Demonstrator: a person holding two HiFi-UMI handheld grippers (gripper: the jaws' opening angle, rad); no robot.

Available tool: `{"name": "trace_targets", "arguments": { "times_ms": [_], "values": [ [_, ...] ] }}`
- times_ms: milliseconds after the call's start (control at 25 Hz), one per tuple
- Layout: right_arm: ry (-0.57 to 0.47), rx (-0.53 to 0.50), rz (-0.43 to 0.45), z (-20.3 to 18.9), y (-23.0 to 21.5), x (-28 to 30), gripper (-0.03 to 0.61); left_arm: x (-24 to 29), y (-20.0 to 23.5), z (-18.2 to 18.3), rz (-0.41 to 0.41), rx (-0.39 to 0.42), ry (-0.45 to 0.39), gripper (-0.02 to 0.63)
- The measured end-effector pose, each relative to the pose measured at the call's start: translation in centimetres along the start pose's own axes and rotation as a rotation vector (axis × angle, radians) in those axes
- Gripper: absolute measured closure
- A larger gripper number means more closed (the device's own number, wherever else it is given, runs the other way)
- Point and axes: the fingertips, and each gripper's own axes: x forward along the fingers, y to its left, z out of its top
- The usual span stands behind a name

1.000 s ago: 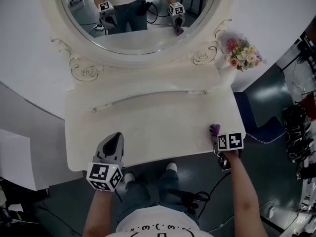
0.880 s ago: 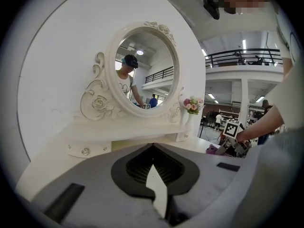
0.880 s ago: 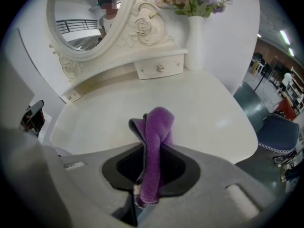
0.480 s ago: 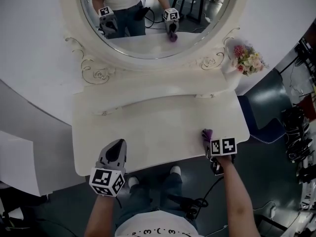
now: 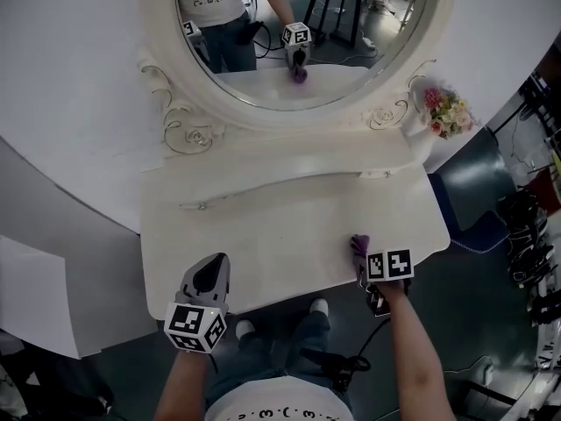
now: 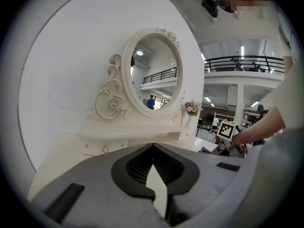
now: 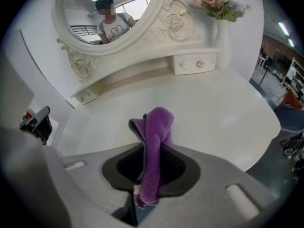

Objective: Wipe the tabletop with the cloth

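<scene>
At the cream-white vanity counter's (image 5: 280,226) front edge, right gripper (image 5: 361,260) jaws clamp a folded purple cloth (image 5: 358,245); left gripper (image 5: 216,262) jaws closed, empty.

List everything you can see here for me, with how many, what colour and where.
dressing table: one, cream-white, before the person
oval mirror: one, carved cream frame, at the table's back
small drawers: two, white, under the mirror's ends
vase of flowers: one, white with pink blooms, back right corner
cloth: one, purple, near the front right edge, in the right gripper
left gripper: one, grey, shut and empty, front left edge
right gripper: one, grey, shut on the cloth
</scene>
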Motion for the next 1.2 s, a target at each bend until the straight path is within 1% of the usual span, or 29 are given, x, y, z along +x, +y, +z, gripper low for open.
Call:
{"name": "trace_targets", "arguments": {
  "times_ms": [320, 440, 720, 880, 1200],
  "values": [
    [0.007, -0.007, 0.075, -0.1, 7.3, 1.8, 0.509, -2.3, 3.1, -0.2, 0.011, -0.025, -0.016, 0.615],
    [0.012, -0.021, 0.088, 0.0, 10.0, 2.5, 0.509, -3.2, 4.3, -0.5, 0.021, -0.034, -0.019, 0.615],
    [0.036, -0.036, 0.121, -0.5, 14.8, 3.5, 0.509, -5.5, 7.0, -0.8, 0.057, -0.053, -0.035, 0.615],
    [0.049, -0.047, 0.15, -1.1, 17.5, 3.7, 0.509, -6.5, 8.1, -0.8, 0.075, -0.049, -0.043, 0.615],
    [0.065, -0.065, 0.25, -2.2, 24.9, 5.0, 0.509, -8.8, 10.7, -1.1, 0.133, -0.044, -0.052, 0.615]
  ]
}}
